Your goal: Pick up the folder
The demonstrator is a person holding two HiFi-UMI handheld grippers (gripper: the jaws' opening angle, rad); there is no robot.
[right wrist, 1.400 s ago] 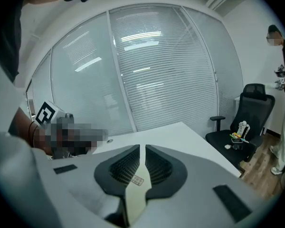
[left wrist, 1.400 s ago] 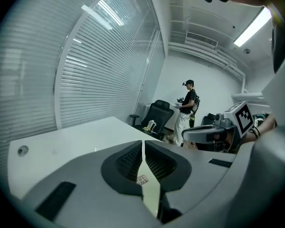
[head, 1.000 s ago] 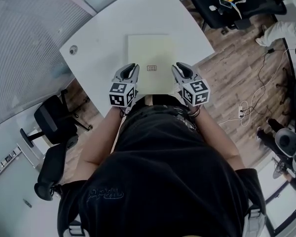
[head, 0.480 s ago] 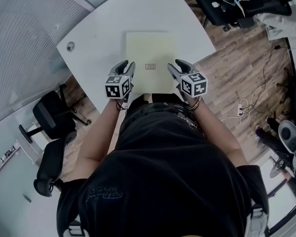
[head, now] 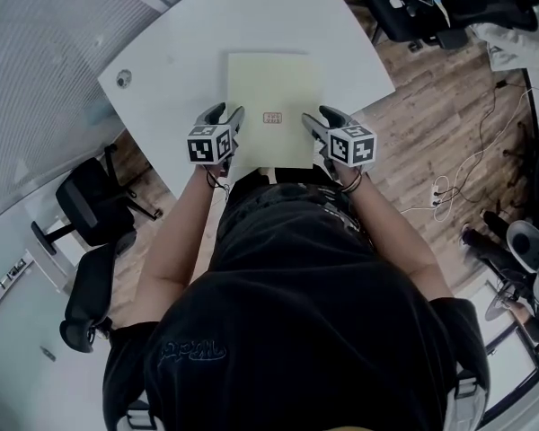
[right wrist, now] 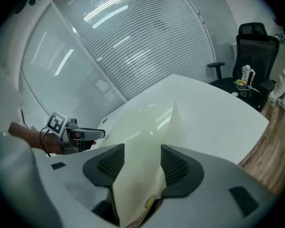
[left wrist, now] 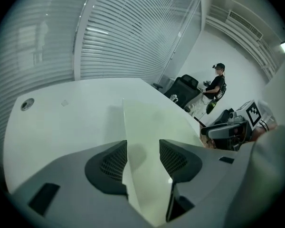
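Both L tool (head: 226, 113) & R tool (head: 319, 116) just opening astride folder (head: 271, 83).

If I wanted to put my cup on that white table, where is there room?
Bare table lies left of the folder, out to the small round cap, and beyond the folder's far edge. The strip to its right is narrower. The near end is crowded: the left gripper and right gripper, whose jaws have just been opening, each straddle a folder edge.
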